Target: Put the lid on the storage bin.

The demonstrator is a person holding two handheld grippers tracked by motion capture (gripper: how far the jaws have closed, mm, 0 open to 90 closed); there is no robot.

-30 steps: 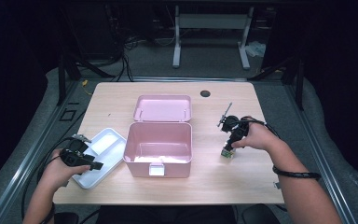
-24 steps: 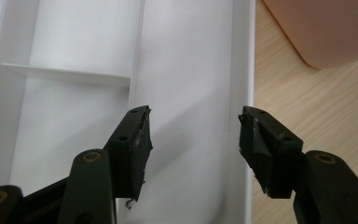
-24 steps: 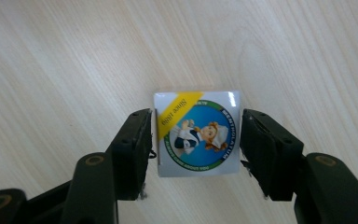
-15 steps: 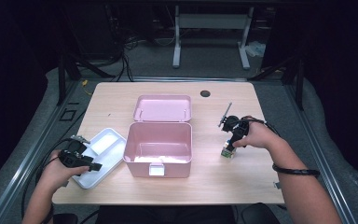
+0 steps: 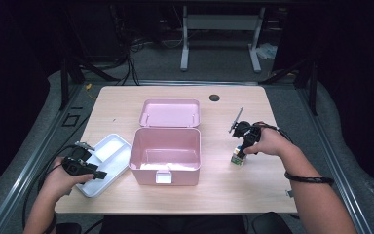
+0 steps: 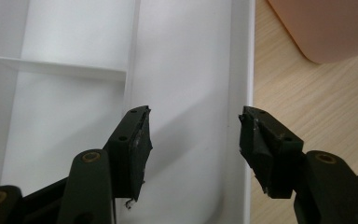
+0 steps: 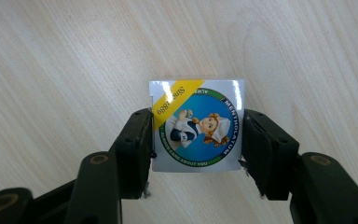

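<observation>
A small square box with a blue, green and yellow printed label stands on the wooden table, right of the pink case. My right gripper points down at the box. Its jaws have just been closing, and their pads now touch the box's two sides. My left gripper is open above the white divided tray; one jaw is over the tray's inside and the other is outside its rim. In the high view the left gripper is at the tray's near end, left of the case.
The pink case stands open in the table's middle, its lid lying flat behind it. A dark round hole marks the table's far side. Cables trail from both grippers off the table's edges.
</observation>
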